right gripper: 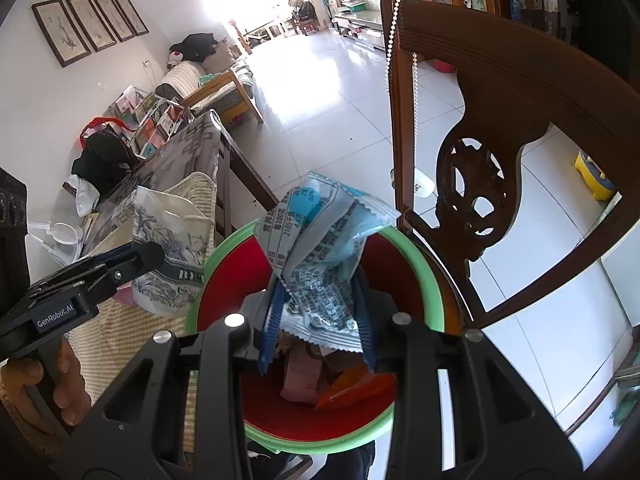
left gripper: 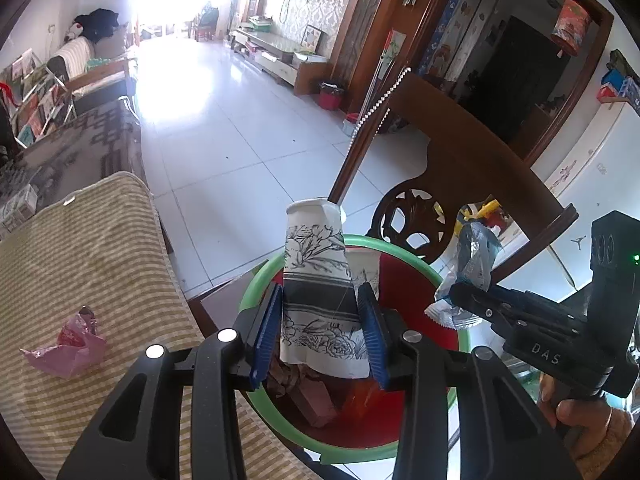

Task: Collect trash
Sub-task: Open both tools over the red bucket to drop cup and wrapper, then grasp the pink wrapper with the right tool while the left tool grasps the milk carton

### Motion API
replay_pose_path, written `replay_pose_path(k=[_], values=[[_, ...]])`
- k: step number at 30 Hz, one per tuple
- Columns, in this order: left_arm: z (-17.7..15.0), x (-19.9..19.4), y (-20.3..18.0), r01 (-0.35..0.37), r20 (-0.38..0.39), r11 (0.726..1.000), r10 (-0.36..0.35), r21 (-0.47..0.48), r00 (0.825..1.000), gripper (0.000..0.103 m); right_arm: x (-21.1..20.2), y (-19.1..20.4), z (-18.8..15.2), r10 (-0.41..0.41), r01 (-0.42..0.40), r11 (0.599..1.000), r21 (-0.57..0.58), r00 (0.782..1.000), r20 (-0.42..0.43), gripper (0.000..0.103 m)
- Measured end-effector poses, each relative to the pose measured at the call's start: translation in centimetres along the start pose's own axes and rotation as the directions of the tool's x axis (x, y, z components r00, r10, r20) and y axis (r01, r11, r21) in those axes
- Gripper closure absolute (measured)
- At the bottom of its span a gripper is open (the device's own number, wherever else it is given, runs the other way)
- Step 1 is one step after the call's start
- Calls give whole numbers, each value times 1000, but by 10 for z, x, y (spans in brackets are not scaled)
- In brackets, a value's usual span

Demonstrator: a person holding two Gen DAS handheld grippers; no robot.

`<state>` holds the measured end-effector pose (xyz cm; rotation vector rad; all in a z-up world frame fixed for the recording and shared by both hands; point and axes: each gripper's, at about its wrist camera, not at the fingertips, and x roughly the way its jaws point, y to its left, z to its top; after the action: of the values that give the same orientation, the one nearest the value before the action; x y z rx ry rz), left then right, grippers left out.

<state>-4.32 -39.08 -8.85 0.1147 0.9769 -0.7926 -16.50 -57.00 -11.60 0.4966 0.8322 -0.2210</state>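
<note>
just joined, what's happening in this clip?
A person is clearing trash with two handheld grippers. The left gripper is shut on a crushed paper cup, the right gripper on a blue snack wrapper. Both are held over the red bin, which has a green rim and already holds some scraps. A pink wrapper still lies on the striped cloth.

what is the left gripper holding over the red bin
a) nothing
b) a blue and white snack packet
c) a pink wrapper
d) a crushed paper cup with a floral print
d: the left gripper is shut on the crushed paper cup over the red bin; the snack packet sits in the right gripper.
</note>
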Motion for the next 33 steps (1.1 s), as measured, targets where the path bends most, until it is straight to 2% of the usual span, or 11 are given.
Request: replay_pose_path(k=[1, 3, 8, 12, 15, 21, 23, 26, 30, 33], values=[[0, 1, 1, 1, -5, 1000, -1, -1, 1000, 43, 0, 1, 1, 0, 0, 1000, 1, 1000, 0, 62], [-2, 1, 1, 2, 1, 1000, -2, 4, 1000, 41, 0, 1, 1, 1, -1, 1000, 6, 1000, 1, 48], [-4, -4, 15, -18, 7, 1000, 18, -18, 1000, 39, 1, 7, 3, -2, 2, 1000, 7, 1000, 12, 41], [-9, -18, 44, -65, 32, 995, 67, -74, 997, 35, 11, 26, 7, 21, -20, 1000, -18, 1000, 9, 34], [-17, -31, 74, -116, 40, 985, 122, -128, 992, 34, 22, 45, 9, 50, -50, 998, -43, 999, -6, 33], [-39, -62, 155, -219, 34, 945, 233, -242, 972, 34, 56, 114, 6, 93, -100, 985, -140, 994, -57, 28], [-47, -74, 189, -256, 28, 927, 274, -275, 961, 33, 71, 150, 2, 112, -129, 972, -199, 989, -97, 24], [-59, -88, 233, -292, 18, 901, 314, -322, 949, 33, 99, 205, -6, 100, -152, 935, -321, 980, -172, 17], [-71, -104, 288, -330, -3, 877, 351, -350, 936, 33, 138, 276, -21, 64, -183, 854, -488, 966, -250, 8], [-73, -110, 321, -350, -10, 876, 368, -332, 930, 29, 168, 333, -39, -8, -179, 721, -669, 964, -266, 8]])
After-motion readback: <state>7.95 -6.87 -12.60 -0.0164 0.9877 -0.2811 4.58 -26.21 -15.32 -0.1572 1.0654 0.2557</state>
